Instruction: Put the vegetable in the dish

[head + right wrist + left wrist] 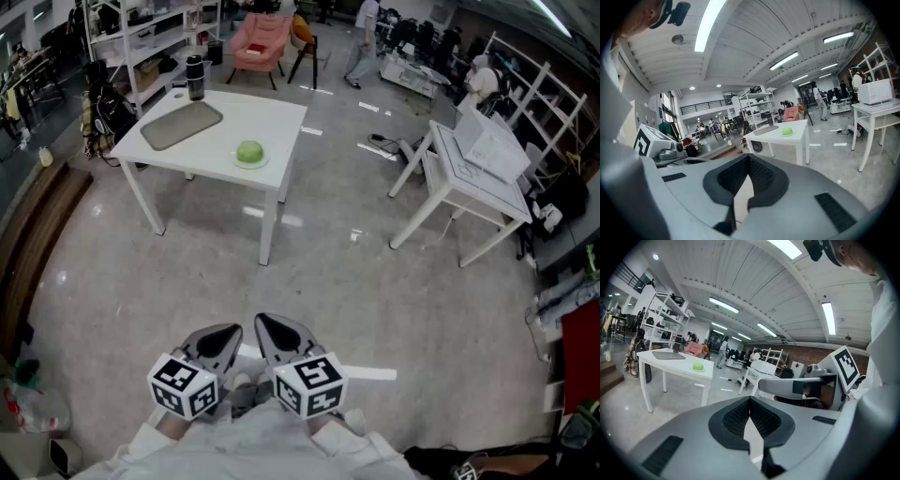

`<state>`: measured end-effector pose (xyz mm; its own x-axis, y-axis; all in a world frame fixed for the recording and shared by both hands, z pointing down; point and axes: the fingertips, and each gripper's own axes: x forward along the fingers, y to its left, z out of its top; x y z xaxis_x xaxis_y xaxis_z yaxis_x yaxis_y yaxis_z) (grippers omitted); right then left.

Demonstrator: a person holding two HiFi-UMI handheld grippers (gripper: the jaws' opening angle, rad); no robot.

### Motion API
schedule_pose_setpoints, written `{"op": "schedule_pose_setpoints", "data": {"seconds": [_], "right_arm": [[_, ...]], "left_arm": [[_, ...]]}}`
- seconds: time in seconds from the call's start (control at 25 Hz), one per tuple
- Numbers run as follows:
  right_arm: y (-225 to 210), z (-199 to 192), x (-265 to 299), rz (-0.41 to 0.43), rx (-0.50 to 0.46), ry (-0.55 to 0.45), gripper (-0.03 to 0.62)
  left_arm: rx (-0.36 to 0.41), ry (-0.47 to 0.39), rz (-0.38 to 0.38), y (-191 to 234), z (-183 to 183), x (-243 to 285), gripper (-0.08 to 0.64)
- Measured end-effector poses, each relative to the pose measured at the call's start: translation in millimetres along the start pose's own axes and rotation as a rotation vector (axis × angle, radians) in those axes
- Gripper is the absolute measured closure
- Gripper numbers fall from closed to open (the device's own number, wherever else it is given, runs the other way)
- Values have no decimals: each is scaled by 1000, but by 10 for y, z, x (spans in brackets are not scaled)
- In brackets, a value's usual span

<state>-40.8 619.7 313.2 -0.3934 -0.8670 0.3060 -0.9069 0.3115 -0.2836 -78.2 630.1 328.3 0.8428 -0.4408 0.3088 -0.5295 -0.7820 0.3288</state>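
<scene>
Both pressed together: left claw [750,400], right claw [748,158] | vegetable [249,151] on dish [264,162], well apart

White desk [272,117] stands mid-floor; grey mat [181,125] lies on its left part; dark flask [195,78] at its far edge; pink armchair [260,42] beyond it; second desk [473,178] well to its right.

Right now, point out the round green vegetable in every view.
Head view: round green vegetable upper left of centre, on the white table.
Left gripper view: vegetable left of centre, mid-height, on that table.
Right gripper view: vegetable right of centre, mid-height.
Shared landmark: the grey mat beside it on the table.
</scene>
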Motion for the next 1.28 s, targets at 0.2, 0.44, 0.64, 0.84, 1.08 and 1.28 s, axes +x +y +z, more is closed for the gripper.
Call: {"op": "schedule_pose_setpoints", "data": {"seconds": [0.2, 0.44, 0.64, 0.84, 1.08, 1.28], "right_arm": [[11, 28, 65, 6, -29, 6, 580], [-83, 42, 75, 2, -32, -4, 580], [-24, 4, 118, 58, -48, 2, 579], [-81, -39, 158, 93, 41, 15, 578], [-284, 17, 229, 106, 60, 13, 578], [-443, -15, 321, 144, 79, 25, 578]], "left_arm": [[-34, -16, 21, 159, 73, -1, 551], [-30, -26, 23, 191, 97, 88, 551], [-21, -24, 23, 178, 99, 140, 551], [13, 6, 46, 186, 62, 241, 551], [-31, 9, 42, 195, 50, 434, 551], [-56, 18, 80, 255, -41, 528, 551]]}}
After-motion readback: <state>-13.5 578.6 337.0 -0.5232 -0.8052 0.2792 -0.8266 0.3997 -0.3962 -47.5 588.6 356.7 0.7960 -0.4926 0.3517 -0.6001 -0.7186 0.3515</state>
